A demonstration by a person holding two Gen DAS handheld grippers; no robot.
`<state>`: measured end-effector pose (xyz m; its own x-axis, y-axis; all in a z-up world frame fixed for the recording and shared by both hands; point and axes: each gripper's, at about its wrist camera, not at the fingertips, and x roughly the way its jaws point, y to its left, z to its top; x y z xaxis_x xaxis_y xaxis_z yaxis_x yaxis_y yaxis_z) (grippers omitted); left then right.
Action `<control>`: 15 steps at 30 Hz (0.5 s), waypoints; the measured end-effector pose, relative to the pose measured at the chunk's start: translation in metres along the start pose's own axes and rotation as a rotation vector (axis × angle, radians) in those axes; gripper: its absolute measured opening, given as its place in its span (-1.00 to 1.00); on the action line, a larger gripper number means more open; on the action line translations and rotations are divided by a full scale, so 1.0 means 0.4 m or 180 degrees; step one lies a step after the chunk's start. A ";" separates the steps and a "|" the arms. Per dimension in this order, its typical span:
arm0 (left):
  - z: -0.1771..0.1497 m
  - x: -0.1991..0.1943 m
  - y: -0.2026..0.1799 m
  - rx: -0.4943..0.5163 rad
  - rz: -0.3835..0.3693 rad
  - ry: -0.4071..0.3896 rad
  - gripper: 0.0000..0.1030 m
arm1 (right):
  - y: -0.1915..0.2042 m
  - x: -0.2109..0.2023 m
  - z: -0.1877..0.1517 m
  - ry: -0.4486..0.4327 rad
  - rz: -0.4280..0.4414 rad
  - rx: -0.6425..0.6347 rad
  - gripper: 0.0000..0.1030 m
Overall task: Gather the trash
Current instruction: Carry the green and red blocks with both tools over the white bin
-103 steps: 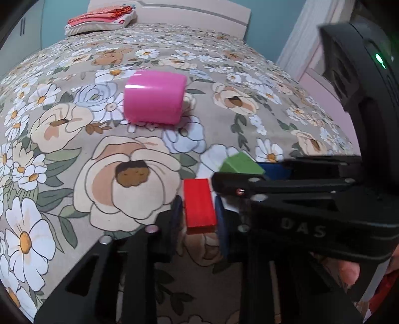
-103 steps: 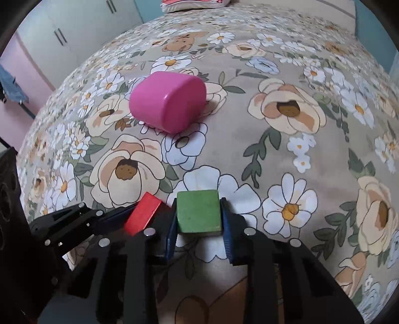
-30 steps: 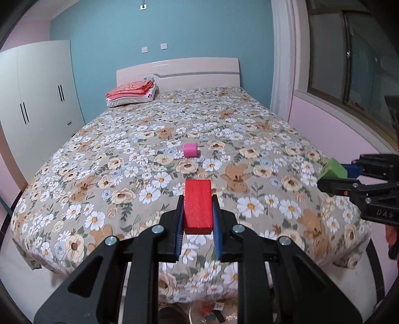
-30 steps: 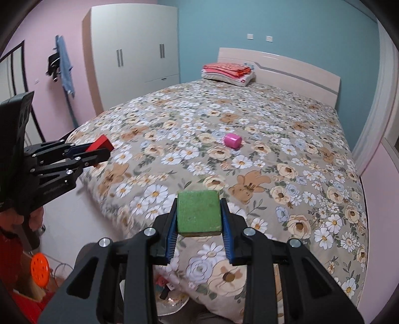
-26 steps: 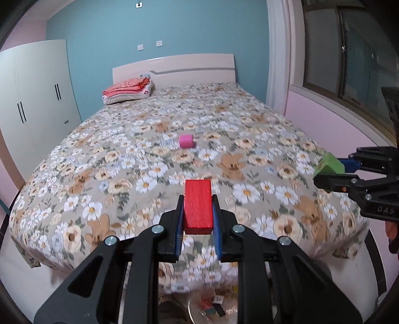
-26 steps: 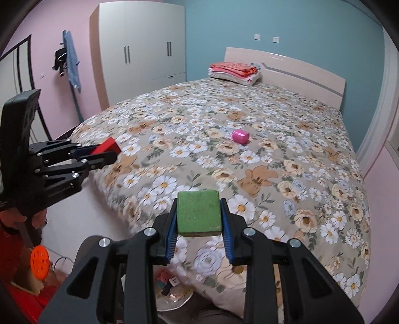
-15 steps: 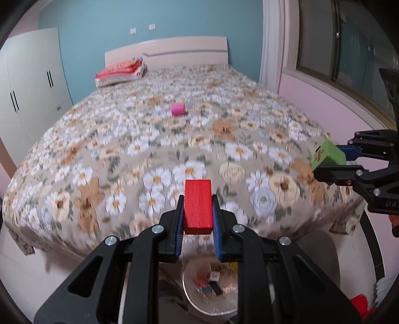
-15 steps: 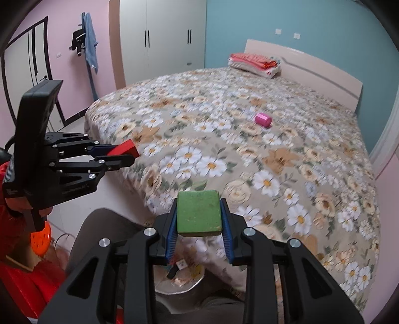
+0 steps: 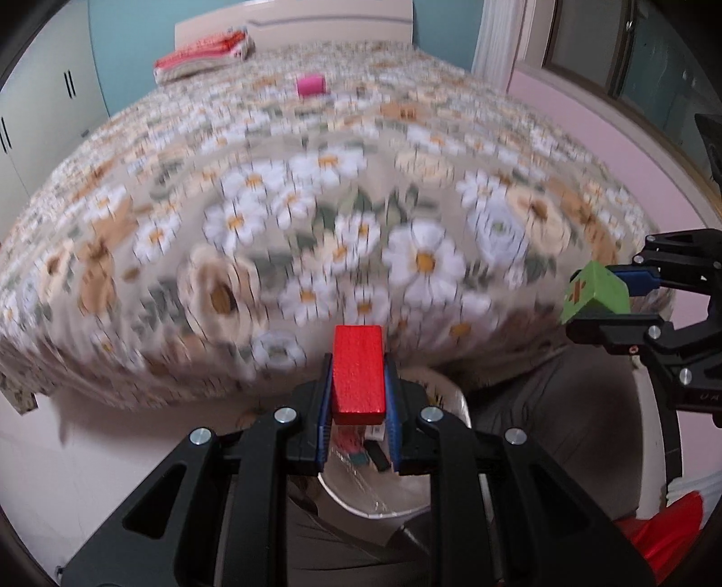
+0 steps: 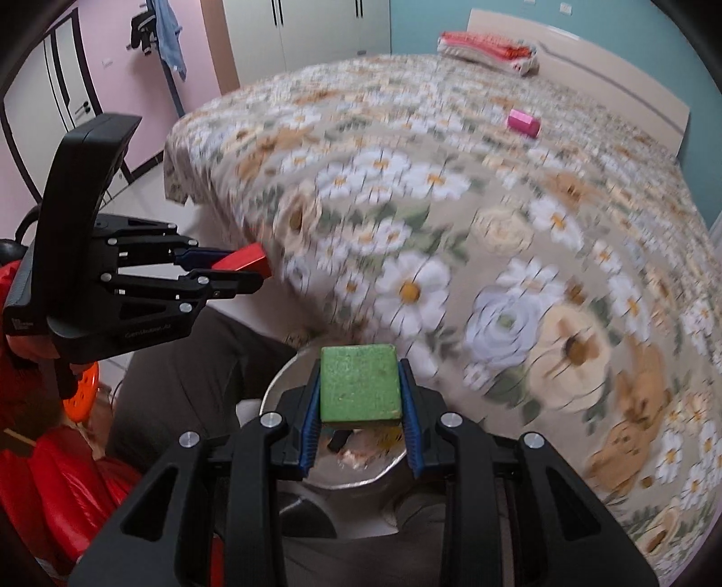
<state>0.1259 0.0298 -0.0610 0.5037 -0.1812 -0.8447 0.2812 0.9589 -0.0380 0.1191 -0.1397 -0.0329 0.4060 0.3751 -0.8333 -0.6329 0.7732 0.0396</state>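
Bedroom with teal and pink walls; floral bedspread (image 9: 316, 216) was heavily motion-blurred in both views, pattern detail hard to read. White wardrobe (image 10: 307, 27) was cut off at the frame top. Folded red-and-white bedding (image 9: 201, 49) sat by the headboard. Pink cylinder (image 9: 310, 85) lay on the bed, far from both tools, small and soft-edged.

Left gripper (image 9: 358, 384) was tilted steeply down past the foot of the bed, blue pads clamped on the red block (image 9: 358, 372), which stood upright between them. Below it the round bin (image 9: 444, 397) was mostly hidden by the block and the fingers; its contents showed only as dark and red scraps, not identifiable. The hand holding this tool was hidden but for a red sleeve (image 10: 18, 280) at the left edge of the right wrist view.

Right gripper (image 10: 360, 388) also pointed steeply down, pads closed on the green block (image 10: 360, 384), directly over the same bin, whose rim showed on both sides of the block. From the left wrist view that green block showed an orange mark on one face, unclear. Red item at bottom left of the right wrist view was cut off, unidentifiable.
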 end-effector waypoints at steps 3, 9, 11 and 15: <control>-0.037 0.059 0.000 -0.0002 -0.0027 0.0173 -0.60 | 0.007 0.053 -0.031 0.0136 0.0060 0.0031 -0.36; -0.092 0.158 -0.013 0.0002 -0.0120 0.0499 -0.60 | 0.009 0.163 -0.094 0.0392 0.0156 0.0178 -0.36; -0.113 0.194 -0.018 0.0008 -0.0160 0.0618 -0.60 | 0.007 0.192 -0.113 0.0459 0.0200 0.0247 -0.36; -0.144 0.251 -0.022 -0.0025 -0.0215 0.0783 -0.60 | 0.006 0.253 -0.148 0.0621 0.0214 0.0309 -0.36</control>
<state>0.1271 0.0157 -0.1762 0.2698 -0.1872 -0.9446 0.3007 0.9482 -0.1021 0.1198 -0.1300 -0.1498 0.2238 0.3287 -0.9175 -0.5841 0.7989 0.1438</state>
